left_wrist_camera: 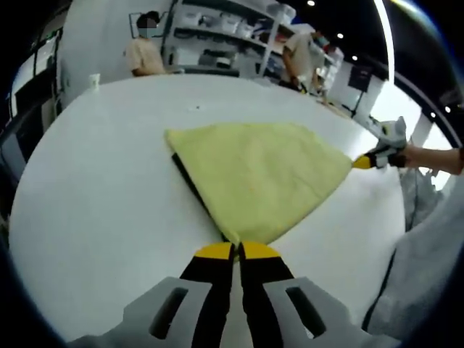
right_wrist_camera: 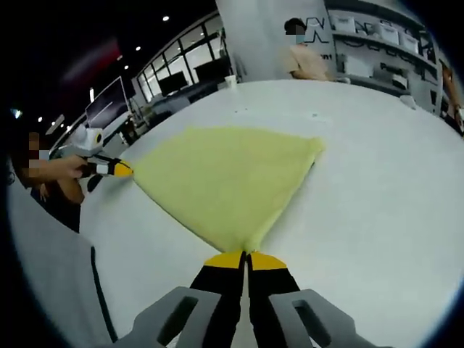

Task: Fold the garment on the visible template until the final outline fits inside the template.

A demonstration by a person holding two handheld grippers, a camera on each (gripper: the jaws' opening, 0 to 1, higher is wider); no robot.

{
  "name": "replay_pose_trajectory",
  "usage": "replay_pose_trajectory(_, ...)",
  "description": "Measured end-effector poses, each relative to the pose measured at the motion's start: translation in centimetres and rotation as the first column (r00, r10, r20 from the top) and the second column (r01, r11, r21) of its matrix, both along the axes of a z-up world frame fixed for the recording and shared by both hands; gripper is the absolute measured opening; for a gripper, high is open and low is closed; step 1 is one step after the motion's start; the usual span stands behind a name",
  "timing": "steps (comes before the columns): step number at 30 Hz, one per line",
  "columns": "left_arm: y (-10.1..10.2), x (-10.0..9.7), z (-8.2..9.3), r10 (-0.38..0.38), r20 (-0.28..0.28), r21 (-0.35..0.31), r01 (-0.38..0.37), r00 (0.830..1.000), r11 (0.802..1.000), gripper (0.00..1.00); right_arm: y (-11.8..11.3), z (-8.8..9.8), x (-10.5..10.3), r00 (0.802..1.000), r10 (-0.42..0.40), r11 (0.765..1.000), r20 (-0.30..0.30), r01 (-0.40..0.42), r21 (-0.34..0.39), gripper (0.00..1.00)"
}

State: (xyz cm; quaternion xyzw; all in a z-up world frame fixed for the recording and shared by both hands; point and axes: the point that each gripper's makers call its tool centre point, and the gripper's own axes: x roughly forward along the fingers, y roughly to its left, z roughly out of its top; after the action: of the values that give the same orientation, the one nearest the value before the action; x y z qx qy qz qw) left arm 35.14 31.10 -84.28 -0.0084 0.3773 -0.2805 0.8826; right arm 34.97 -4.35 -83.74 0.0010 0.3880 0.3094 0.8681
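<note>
Cloth: yellow garment (left_wrist_camera: 257, 174) looks light and limp; my left gripper (left_wrist_camera: 237, 251) and right gripper (right_wrist_camera: 246, 259) each pinch a corner, jaws closed.

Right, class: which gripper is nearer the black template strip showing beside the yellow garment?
Left. The left gripper pinches the garment corner where the strip ends; the right gripper holds the far corner, across the cloth.
</note>
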Motion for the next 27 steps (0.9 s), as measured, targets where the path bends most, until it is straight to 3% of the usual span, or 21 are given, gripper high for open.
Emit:
replay_pose_trajectory(8, -0.1, -1.5, 0.1, -0.022, 0.008, -0.003, 0.022, 1.0, 1.0, 0.0, -0.3, 0.0, -1.6, 1.0, 0.027, 0.999, 0.0, -0.027, -0.018, 0.0)
replay_pose_trajectory(15, -0.3, -4.4, 0.1, -0.054, 0.018, -0.023, 0.054, 0.998, 0.998, 0.0, -0.6, 0.2, -4.4, 1.0, 0.023, 1.0, -0.004, -0.023, -0.005, 0.0)
replay_pose_trajectory(18, -0.4, -6.0, -0.3, -0.054, -0.009, -0.025, 0.053, 0.999, 0.998, 0.0, -0.8, -0.2, -5.6, 1.0, 0.024, 1.0, -0.017, -0.024, -0.002, 0.0)
replay_pose_trajectory(20, -0.4, -6.7, -0.2, -0.057, -0.007, -0.02, 0.057, 0.998, 0.998, 0.0, -0.8, -0.4, -7.3, 0.999, 0.002, 1.0, -0.047, -0.001, 0.02, 0.0)
replay_pose_trajectory(27, -0.9, -8.7, 0.3, -0.076, -0.005, -0.011, 0.076, 0.997, 0.997, 0.0, -1.4, -1.0, -9.5, 0.997, -0.054, 0.997, -0.05, 0.057, 0.044, 0.0)
